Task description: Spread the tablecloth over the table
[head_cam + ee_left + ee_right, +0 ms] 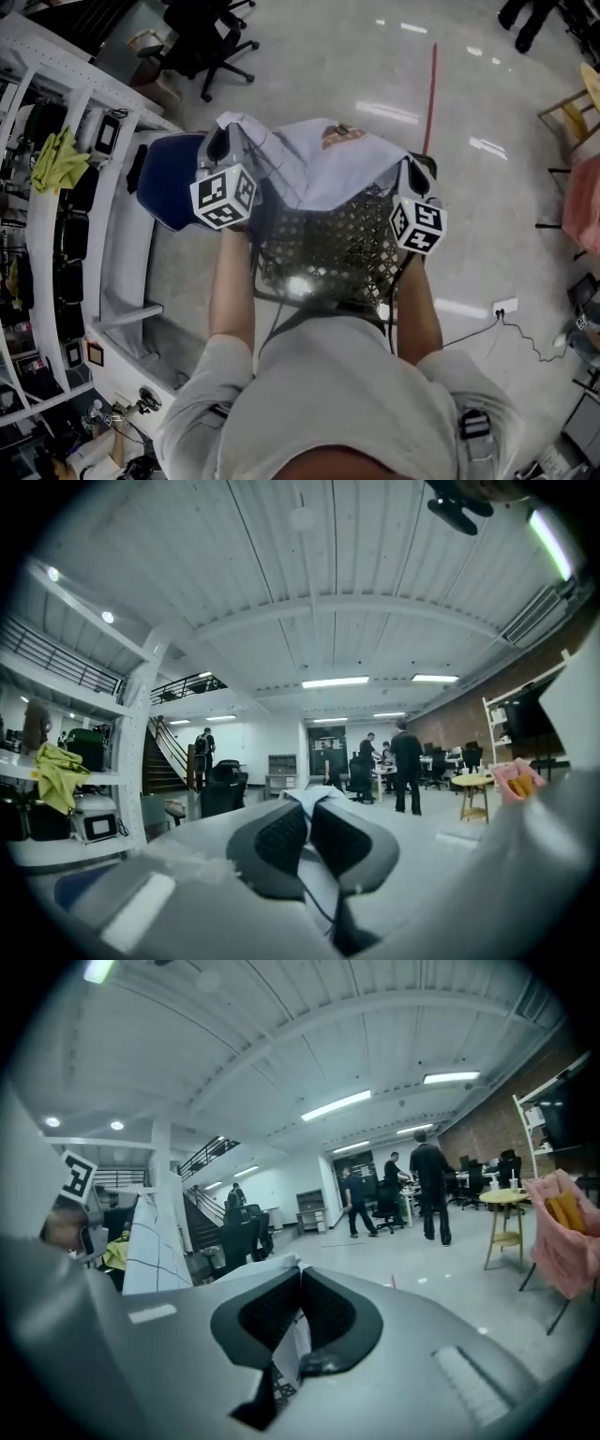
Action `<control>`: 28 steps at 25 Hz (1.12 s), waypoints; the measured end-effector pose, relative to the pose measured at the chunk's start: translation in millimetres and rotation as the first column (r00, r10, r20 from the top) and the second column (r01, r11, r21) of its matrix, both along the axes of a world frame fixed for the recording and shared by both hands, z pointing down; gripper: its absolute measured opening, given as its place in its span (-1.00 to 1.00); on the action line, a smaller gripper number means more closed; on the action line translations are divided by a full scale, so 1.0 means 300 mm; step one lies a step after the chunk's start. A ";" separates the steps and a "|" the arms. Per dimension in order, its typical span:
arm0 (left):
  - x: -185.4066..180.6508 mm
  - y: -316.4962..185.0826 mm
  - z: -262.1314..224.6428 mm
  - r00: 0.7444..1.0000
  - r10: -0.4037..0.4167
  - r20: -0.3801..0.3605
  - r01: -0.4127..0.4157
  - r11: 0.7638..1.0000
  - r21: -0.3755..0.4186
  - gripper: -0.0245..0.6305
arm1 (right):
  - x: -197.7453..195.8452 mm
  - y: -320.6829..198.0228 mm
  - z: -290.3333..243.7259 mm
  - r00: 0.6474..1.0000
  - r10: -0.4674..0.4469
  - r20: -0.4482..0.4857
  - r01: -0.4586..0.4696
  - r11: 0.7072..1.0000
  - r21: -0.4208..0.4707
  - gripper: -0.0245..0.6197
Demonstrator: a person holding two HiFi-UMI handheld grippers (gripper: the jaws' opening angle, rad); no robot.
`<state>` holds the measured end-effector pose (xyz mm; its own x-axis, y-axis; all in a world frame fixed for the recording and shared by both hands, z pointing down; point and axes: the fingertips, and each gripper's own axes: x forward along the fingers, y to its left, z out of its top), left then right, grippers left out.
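Observation:
A white tablecloth with thin grid lines and an orange patch hangs stretched between my two grippers, held in the air. Below it stands the black mesh table, its far edge hidden under the cloth. My left gripper is shut on the cloth's left corner, my right gripper on its right corner. In the left gripper view, the left gripper pinches a fold of tablecloth. In the right gripper view, the right gripper clamps the tablecloth, and more of it hangs at the left.
White shelving runs along the left, with a blue chair beside it. A black office chair stands farther off. A pink-draped chair and a power strip are at the right. People stand far across the room.

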<state>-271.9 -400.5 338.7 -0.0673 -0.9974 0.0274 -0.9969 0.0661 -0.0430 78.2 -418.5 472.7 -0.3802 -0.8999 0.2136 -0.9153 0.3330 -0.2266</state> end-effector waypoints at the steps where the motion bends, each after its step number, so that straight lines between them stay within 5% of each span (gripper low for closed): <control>1: 0.019 -0.006 0.016 1.000 0.012 -0.011 -0.012 1.000 -0.007 -0.85 | 0.060 -0.012 -0.003 0.999 0.033 0.006 -0.033 0.999 -0.002 -0.90; 4: 0.084 -0.040 0.054 0.996 0.060 -0.063 -0.062 0.998 -0.025 -0.85 | 0.308 -0.027 -0.052 0.983 0.180 0.020 -0.181 0.983 0.010 -0.90; 8: 0.199 -0.106 0.075 0.981 0.149 -0.121 -0.153 0.988 -0.026 -0.85 | 0.685 0.035 -0.198 0.903 0.429 -0.001 -0.427 0.900 0.087 -0.90; 10: 0.226 -0.124 0.076 0.972 0.171 -0.163 -0.176 0.984 -0.017 -0.85 | 0.794 0.073 -0.245 0.870 0.491 -0.029 -0.486 0.867 0.110 -0.90; 12: 0.229 -0.131 0.079 0.961 0.174 -0.217 -0.181 0.983 -0.011 -0.85 | 0.820 0.097 -0.249 0.866 0.496 -0.067 -0.487 0.866 0.114 -0.90; 16: 0.173 -0.131 0.083 0.952 0.121 -0.282 -0.130 0.991 -0.015 -0.85 | 0.710 0.109 -0.170 0.898 0.418 -0.135 -0.408 0.908 0.092 -0.90; 20: -0.099 -0.055 -0.087 0.957 -0.023 -0.288 0.048 0.996 0.080 -0.85 | 0.456 0.080 -0.066 0.960 0.254 -0.119 -0.252 0.967 0.035 -0.90; 25: -0.503 0.230 -0.342 0.946 -0.244 -0.212 0.291 0.929 0.229 -0.85 | 0.047 0.032 -0.026 0.997 0.036 -0.069 -0.036 0.999 0.008 -0.90; 28: -0.638 0.360 -0.315 0.928 -0.334 -0.162 0.363 0.909 0.203 -0.85 | -0.117 0.025 -0.014 0.997 -0.051 -0.060 0.050 0.999 -0.015 -0.90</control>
